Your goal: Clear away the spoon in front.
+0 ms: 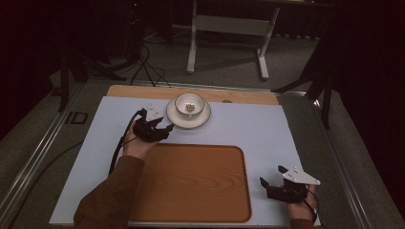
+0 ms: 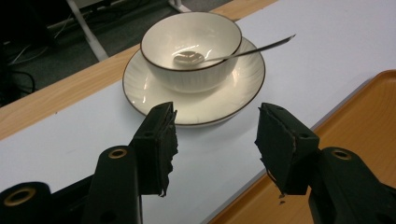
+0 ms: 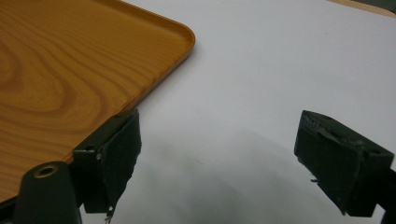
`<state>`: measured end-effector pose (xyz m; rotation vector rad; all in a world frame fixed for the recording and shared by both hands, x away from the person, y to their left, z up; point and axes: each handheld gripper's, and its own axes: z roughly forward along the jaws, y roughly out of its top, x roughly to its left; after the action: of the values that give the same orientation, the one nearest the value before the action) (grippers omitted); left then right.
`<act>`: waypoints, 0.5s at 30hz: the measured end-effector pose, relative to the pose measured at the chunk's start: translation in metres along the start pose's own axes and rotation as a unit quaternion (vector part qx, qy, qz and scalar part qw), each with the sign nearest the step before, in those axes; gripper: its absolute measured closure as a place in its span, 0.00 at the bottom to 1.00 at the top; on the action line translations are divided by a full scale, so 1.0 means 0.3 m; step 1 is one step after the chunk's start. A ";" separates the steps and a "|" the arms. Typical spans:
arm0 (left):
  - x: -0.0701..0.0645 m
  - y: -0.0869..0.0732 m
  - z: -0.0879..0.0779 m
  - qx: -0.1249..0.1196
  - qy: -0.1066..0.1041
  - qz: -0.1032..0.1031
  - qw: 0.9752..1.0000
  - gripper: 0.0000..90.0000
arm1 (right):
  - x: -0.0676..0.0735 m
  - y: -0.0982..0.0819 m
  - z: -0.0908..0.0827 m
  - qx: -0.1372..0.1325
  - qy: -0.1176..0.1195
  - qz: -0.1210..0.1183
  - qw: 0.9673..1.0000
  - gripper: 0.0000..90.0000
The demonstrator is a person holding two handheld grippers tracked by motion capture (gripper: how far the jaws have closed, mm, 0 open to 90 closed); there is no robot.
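Bowl [image 2: 191, 46] on saucer [image 2: 154, 91] sits just beyond the left tool [image 2: 215, 144], wide open, gripping nothing.

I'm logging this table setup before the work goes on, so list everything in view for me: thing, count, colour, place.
bowl: one, cream with a dark rim, standing on the saucer at the far middle of the mat
saucer: one, cream with a dark rim, under the bowl
spoon: one, silver, head in the bowl, handle resting over its rim
tray: one, orange-brown wood grain, near middle of the mat
mat: one, pale blue-white, covering the table top
table: one, light wood, far edge showing beyond the mat
stand: one, white, on the floor beyond the table
cables: several, black, on the floor at far left
left gripper: one, black, jaws open, just short of the saucer
right gripper: one, black, jaws open over the mat, right of the tray
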<state>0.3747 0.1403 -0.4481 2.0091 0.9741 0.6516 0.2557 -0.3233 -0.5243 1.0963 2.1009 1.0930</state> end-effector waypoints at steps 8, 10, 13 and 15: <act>-0.027 0.033 0.017 -0.006 -0.009 0.008 1.000 0.52 | -0.001 0.000 0.000 0.000 0.000 0.000 1.000 0.16; -0.033 0.039 0.024 -0.005 -0.010 0.009 1.000 0.51 | -0.002 0.000 -0.001 -0.001 -0.001 0.000 1.000 0.16; -0.041 0.049 0.033 -0.008 -0.013 0.009 1.000 0.51 | -0.002 0.000 -0.001 -0.001 -0.001 0.001 1.000 0.16; -0.046 0.053 0.039 -0.009 -0.015 0.010 1.000 0.51 | -0.002 0.000 -0.001 -0.001 -0.001 0.001 1.000 0.16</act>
<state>0.3816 0.1178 -0.4427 2.0102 0.9289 0.6368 0.2556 -0.3239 -0.5241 1.0975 2.0970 1.0937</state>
